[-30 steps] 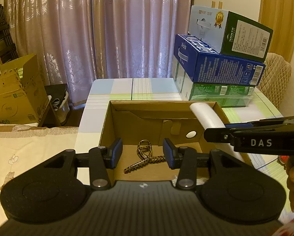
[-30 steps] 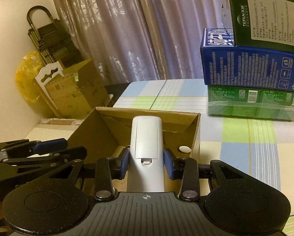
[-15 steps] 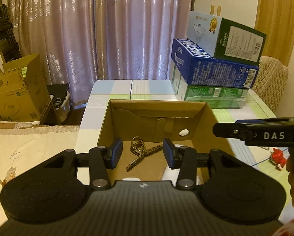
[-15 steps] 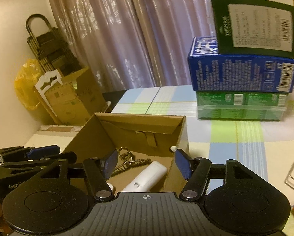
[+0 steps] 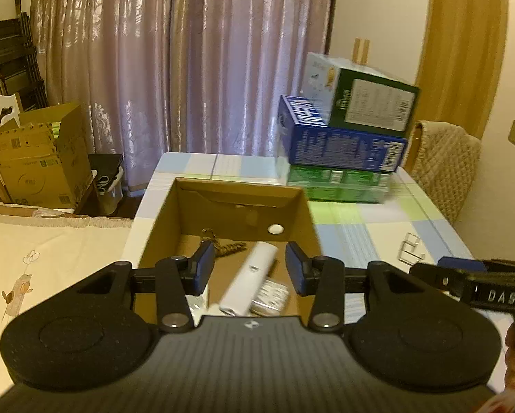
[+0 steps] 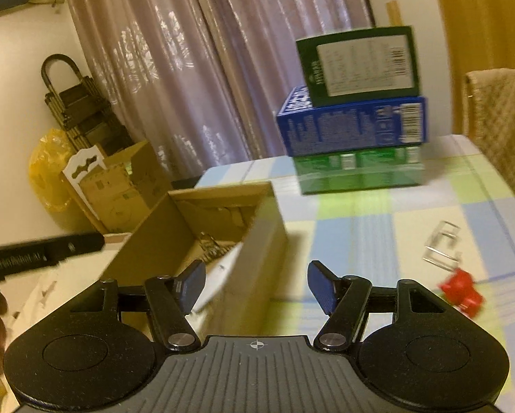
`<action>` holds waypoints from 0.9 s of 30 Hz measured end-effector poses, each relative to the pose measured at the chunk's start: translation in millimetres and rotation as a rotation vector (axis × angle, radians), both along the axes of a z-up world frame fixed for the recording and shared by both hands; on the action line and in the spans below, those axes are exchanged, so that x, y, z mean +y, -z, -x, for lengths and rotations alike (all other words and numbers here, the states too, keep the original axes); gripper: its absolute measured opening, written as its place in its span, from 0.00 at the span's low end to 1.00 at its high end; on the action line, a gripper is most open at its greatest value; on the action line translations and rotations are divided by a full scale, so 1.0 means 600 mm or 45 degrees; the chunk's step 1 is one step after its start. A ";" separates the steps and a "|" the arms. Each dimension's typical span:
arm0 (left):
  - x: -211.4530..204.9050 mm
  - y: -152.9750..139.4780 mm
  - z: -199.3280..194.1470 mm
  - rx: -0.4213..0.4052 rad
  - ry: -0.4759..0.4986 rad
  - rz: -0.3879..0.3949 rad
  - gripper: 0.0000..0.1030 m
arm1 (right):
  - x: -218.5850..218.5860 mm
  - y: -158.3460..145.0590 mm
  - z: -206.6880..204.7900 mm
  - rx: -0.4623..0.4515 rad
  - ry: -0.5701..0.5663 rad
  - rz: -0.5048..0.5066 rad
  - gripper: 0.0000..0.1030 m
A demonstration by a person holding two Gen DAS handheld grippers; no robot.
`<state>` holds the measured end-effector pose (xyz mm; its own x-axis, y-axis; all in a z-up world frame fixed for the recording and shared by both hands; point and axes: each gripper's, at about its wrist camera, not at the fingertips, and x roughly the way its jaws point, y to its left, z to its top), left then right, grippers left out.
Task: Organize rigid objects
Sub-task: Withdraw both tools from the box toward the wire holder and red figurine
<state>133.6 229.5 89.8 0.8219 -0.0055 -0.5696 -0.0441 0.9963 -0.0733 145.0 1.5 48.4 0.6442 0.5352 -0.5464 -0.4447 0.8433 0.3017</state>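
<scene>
An open cardboard box (image 5: pixel 309 220) (image 6: pixel 267 227) sits on the checked table. Inside lie a white remote (image 5: pixel 248 284) (image 6: pixel 223 272), a braided keychain (image 5: pixel 228 246) (image 6: pixel 212 247) and small white items (image 5: pixel 271 297). My left gripper (image 5: pixel 248 270) is open and empty, held above the box's near side. My right gripper (image 6: pixel 255 285) is open and empty, over the box's right wall and turned toward the table. A red toy (image 6: pixel 460 292) and a clear wire clip (image 6: pixel 443 244) (image 5: pixel 409 249) lie on the table right of the box.
Three stacked cartons (image 5: pixel 343 148) (image 6: pixel 353 130), green, blue and dark green, stand at the table's far side. A woven chair back (image 5: pixel 443 165) is behind the table on the right. Cardboard boxes (image 5: pixel 40 165) and a folded ladder (image 6: pixel 81 110) stand at left by the curtains.
My right gripper opened and let the white remote go into the box, then pulled back and swung right. The left gripper rose and drew back a little.
</scene>
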 end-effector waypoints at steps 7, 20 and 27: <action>-0.060 -0.006 0.078 0.000 0.001 0.045 0.44 | -0.060 -0.001 0.083 -0.029 0.027 0.015 0.62; -0.147 0.011 0.169 0.005 0.024 0.015 0.69 | -0.158 0.004 0.174 -0.082 0.117 0.062 0.64; -0.195 0.022 0.177 0.010 0.081 0.042 0.79 | -0.220 0.022 0.187 -0.062 0.218 0.087 0.70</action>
